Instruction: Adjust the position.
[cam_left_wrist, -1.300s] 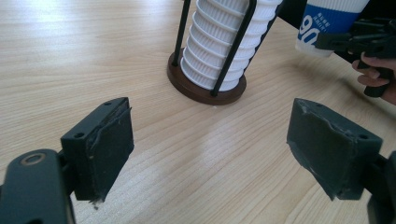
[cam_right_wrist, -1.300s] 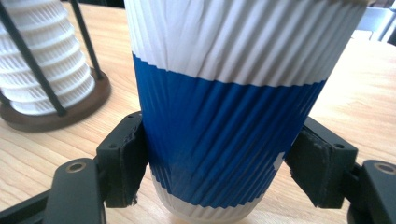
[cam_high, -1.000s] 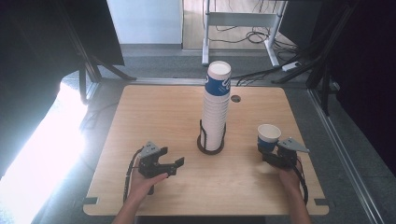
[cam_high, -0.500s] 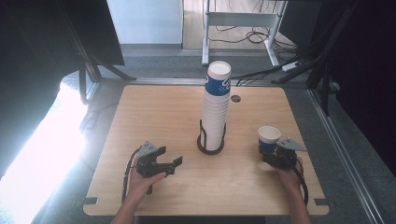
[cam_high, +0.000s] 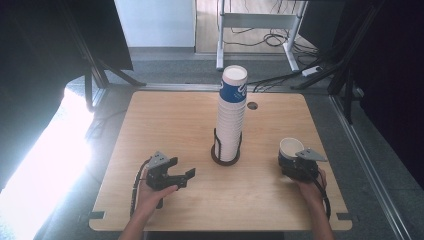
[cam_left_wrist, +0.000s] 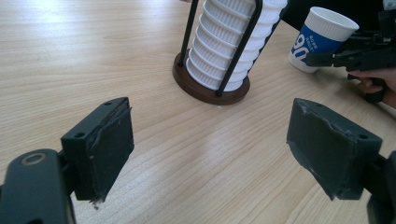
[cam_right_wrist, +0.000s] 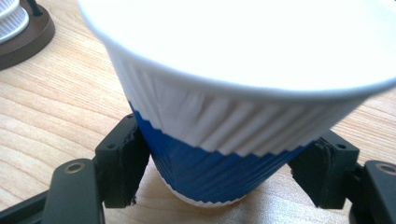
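Right gripper view: the right claw is closing on the lower blue wall of a paper cup, one pad on each side and both looking pressed against it, though its jaws have just been easing apart. The cup is standing upright on the worktop, between the jaws, its white rim rising above them. The left claw is hanging open and empty; the stack of cups in its wire holder is standing ahead of it, and the single cup is farther off to its right. By my judgement, one cup is already set apart from the stack, and letting go and backing away are what is remaining. White print is showing on the cup's blue band, too partial to read.
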